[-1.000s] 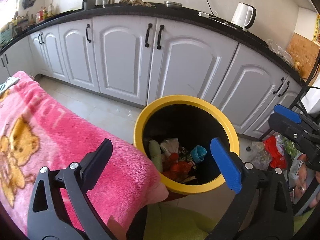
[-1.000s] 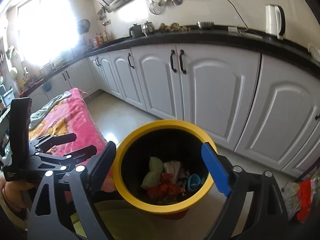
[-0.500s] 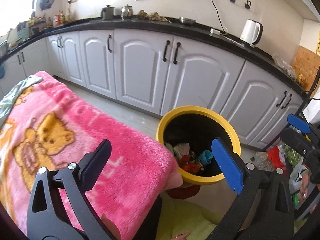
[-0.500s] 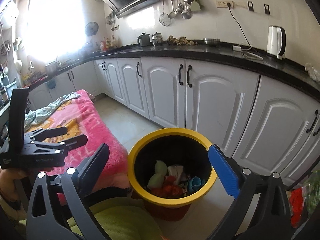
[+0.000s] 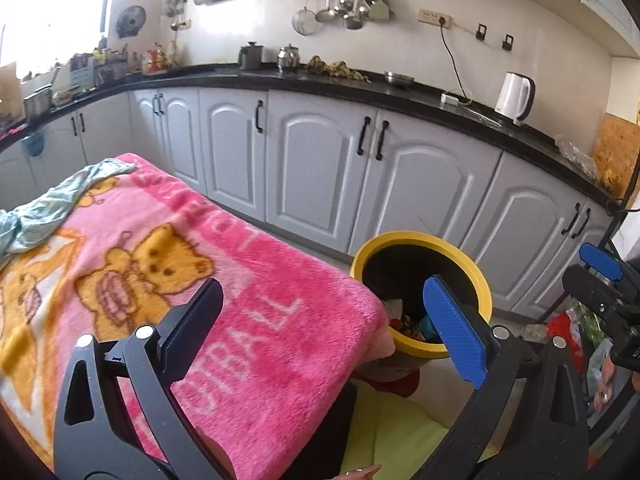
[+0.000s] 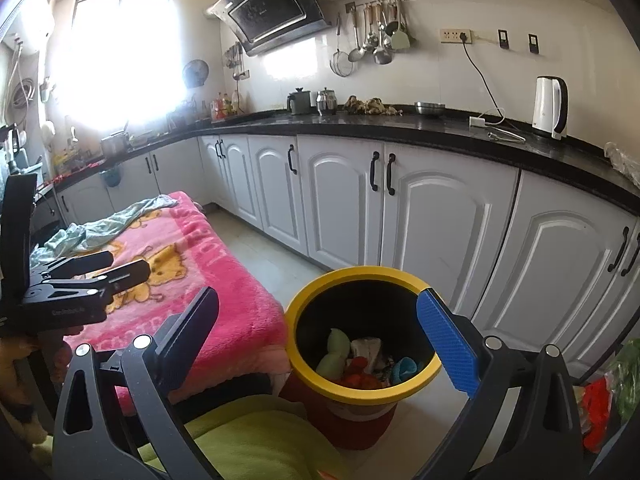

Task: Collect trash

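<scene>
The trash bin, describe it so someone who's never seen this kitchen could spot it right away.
On the floor before the white cabinets, beside the pink blanket, stands the trash bin. Its bright yellow rim circles a black inside holding colourful scraps.

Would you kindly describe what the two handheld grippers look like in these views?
Both are the same build. The left gripper and the right gripper have black plastic frames with triangular cut-outs and silver round bolt heads at the pivots. Each carries two flat rectangular fingers: one plain black, one faced with a blue textured pad. Small pale lettering, too small to read, marks the left gripper's body in the right wrist view. No cables show.
</scene>
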### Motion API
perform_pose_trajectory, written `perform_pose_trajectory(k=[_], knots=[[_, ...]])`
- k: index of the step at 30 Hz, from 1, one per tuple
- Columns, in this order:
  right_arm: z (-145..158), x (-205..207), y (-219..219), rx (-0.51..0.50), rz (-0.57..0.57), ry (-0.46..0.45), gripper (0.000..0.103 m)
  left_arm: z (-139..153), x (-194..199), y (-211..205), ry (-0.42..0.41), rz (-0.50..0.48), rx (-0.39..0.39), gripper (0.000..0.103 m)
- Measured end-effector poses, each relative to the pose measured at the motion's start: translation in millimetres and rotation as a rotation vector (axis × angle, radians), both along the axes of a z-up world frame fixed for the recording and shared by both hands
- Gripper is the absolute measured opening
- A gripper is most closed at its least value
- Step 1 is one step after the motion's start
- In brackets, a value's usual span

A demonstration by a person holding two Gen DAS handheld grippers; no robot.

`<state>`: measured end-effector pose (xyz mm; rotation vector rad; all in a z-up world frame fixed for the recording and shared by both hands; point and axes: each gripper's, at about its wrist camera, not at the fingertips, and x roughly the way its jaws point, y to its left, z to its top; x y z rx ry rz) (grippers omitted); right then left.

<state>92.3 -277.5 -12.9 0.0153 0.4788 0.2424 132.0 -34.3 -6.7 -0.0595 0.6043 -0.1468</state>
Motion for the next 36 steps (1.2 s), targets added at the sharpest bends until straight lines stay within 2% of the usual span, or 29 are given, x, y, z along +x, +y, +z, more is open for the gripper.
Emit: perform_pose_trajectory(k=[7,15,22,27,36], knots=[[-7.6,-17.7,5.9,0.005,-0.022,-0.033,0.097,-0.5,-21.8,8.5,-0.046,0.026,0.007,0.092],[-10.0,-50.4,13.8,-0.016,-0.051,-0.153,0.097,-2.7,-49.3,1.8,-0.14,0.023,0.005,0.092],[-4.2,-86.4,21.0,-0.053,-0.079,-0.317,0.097,0.9,-76.1,-10.1,-0.246,0.016,0.006,0.092],[-7.1,-87.0,29.3,-0.071,-0.037,-0.312,0.097,7.0,-90.5,-16.4,-0.321,0.023,0.04,0.092],[-7.7,-87.2,31.2,-0.069,-0.034,-0.31,0.097,8.7,-92.2,-14.2,-0.34,0.028,0.025,0.092]])
